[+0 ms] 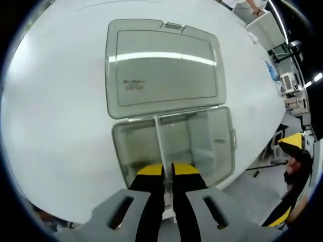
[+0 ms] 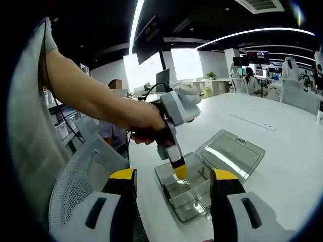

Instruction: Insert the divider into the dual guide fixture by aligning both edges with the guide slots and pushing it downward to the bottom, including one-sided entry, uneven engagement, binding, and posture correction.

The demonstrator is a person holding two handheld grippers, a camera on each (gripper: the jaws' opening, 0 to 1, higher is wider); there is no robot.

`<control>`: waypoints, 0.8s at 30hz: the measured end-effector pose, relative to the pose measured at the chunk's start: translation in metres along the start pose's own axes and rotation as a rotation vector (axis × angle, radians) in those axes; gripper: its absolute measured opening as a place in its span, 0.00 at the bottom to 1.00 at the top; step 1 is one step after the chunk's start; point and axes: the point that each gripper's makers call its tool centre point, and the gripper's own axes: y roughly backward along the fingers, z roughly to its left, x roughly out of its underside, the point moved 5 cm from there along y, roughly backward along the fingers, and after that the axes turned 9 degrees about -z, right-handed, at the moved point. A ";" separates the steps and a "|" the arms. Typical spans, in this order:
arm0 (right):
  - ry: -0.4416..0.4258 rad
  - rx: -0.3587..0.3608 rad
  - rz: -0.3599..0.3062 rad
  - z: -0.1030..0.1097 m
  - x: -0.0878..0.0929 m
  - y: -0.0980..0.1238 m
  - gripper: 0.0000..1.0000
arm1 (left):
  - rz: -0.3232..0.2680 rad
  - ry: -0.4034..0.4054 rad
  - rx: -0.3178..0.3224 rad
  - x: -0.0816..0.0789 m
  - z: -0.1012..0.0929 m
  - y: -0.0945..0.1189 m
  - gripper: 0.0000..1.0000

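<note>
A clear plastic box (image 1: 218, 143) with guide slots stands on the white table (image 1: 60, 126), its hinged lid (image 1: 161, 65) lying open flat behind it. A thin pale divider (image 1: 159, 141) stands on edge in the box, running from my jaws toward the hinge. My left gripper (image 1: 168, 169) is shut on the divider's near end. In the right gripper view, a hand holds the left gripper (image 2: 180, 173) down into the box (image 2: 189, 204), beside the lid (image 2: 231, 153). My right gripper (image 2: 174, 177) is open and holds nothing, back from the box.
The table edge runs close by the box on the near side. A mesh office chair (image 2: 86, 171) stands left of the table. The right gripper's yellow tip (image 1: 294, 146) shows off the table's edge. Desks and seated people (image 2: 251, 78) are far behind.
</note>
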 end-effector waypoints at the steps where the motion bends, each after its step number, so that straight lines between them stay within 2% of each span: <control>1: 0.001 0.000 0.001 0.000 0.000 0.000 0.56 | 0.000 0.000 -0.001 0.000 0.000 0.000 0.01; 24: -0.005 0.000 -0.003 0.001 0.000 0.002 0.56 | 0.009 -0.025 -0.024 0.000 -0.002 -0.001 0.01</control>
